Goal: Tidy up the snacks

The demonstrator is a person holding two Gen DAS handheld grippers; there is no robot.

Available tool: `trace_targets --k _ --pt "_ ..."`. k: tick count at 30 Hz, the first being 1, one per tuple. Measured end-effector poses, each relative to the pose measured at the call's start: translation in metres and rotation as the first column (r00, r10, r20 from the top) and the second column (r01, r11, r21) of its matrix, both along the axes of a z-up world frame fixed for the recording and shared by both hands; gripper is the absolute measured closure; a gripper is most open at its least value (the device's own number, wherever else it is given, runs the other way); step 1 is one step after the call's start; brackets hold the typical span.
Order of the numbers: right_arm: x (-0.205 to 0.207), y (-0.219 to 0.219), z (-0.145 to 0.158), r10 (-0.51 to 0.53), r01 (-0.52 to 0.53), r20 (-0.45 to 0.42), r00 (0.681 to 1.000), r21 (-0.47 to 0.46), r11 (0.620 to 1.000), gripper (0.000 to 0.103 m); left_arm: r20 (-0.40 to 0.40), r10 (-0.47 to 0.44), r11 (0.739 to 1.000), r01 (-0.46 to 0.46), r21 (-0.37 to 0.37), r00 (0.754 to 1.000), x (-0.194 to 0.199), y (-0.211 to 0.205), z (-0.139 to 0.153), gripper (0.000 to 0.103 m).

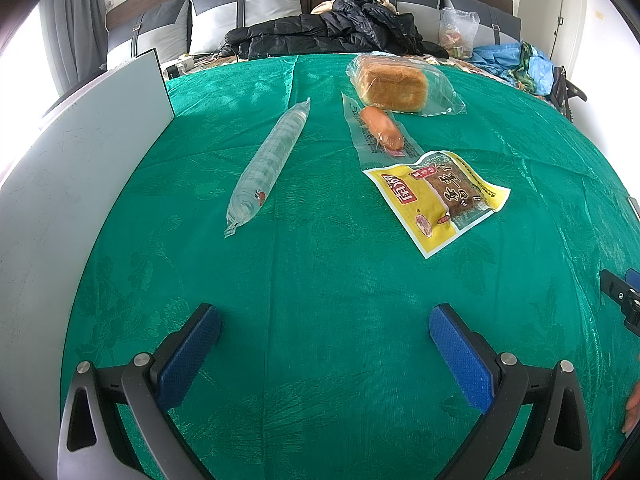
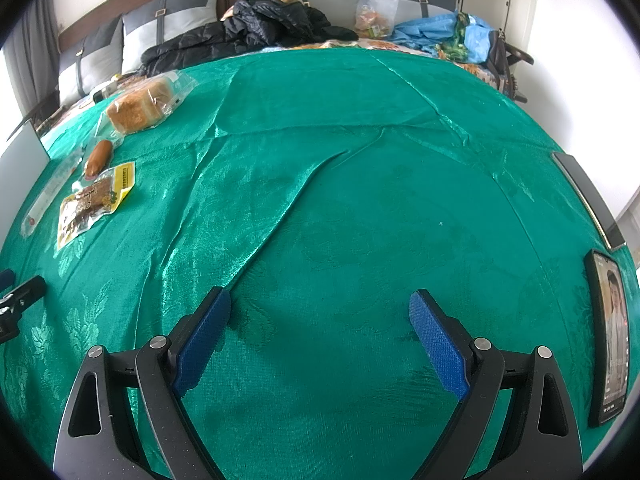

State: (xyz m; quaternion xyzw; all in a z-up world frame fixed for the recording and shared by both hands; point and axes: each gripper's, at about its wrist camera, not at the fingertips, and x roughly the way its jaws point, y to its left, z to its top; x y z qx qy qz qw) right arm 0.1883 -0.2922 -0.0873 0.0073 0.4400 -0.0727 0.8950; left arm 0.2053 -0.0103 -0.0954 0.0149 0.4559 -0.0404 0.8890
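Observation:
Four snacks lie on the green cloth: a long clear tube pack, a sausage in clear wrap, a bagged bread loaf and a yellow packet. My left gripper is open and empty, low over the cloth, well short of the snacks. My right gripper is open and empty over bare cloth. In the right wrist view the loaf, sausage, yellow packet and tube pack lie far left.
A white board stands along the left. A phone and a dark slab lie at the right edge. Behind are a black jacket, pillows, a clear bag and blue cloth.

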Motion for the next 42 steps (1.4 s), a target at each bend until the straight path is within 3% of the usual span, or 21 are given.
trace_targets --k 14,20,26,31,36,39,42 --pt "0.0 0.0 0.0 0.0 0.0 0.0 1.0 0.0 1.0 0.01 -0.009 0.001 1.0 -0.001 0.001 1.0 -0.002 0.0 0.0 0.0" --pt "0.0 0.0 0.0 0.0 0.0 0.0 1.0 0.0 1.0 0.01 -0.095 -0.056 0.998 0.052 -0.035 0.994 -0.05 0.012 0.006 0.0" --pt "0.0 0.0 0.0 0.001 -0.001 0.0 1.0 0.003 1.0 0.01 -0.054 -0.042 0.999 0.04 -0.029 0.998 -0.104 0.035 0.007 0.0" --pt "-0.001 -0.001 -0.001 0.001 -0.001 0.0 1.0 0.008 1.0 0.01 -0.039 -0.018 1.0 0.018 0.001 0.999 -0.098 0.048 0.004 0.0" --pt "-0.001 -0.001 -0.001 0.001 -0.001 0.0 1.0 0.008 1.0 0.01 0.011 -0.055 0.999 0.055 0.0 0.998 -0.101 0.05 0.002 0.0" --pt "0.009 0.005 0.004 -0.017 0.017 -0.069 0.997 0.002 1.0 0.011 0.016 -0.059 0.998 0.059 -0.001 0.998 -0.099 0.049 0.002 0.0" --pt "0.027 0.041 0.026 0.068 -0.066 -0.021 0.997 0.091 0.994 0.011 0.024 -0.059 0.998 0.059 -0.001 0.998 -0.099 0.049 0.002 0.0"
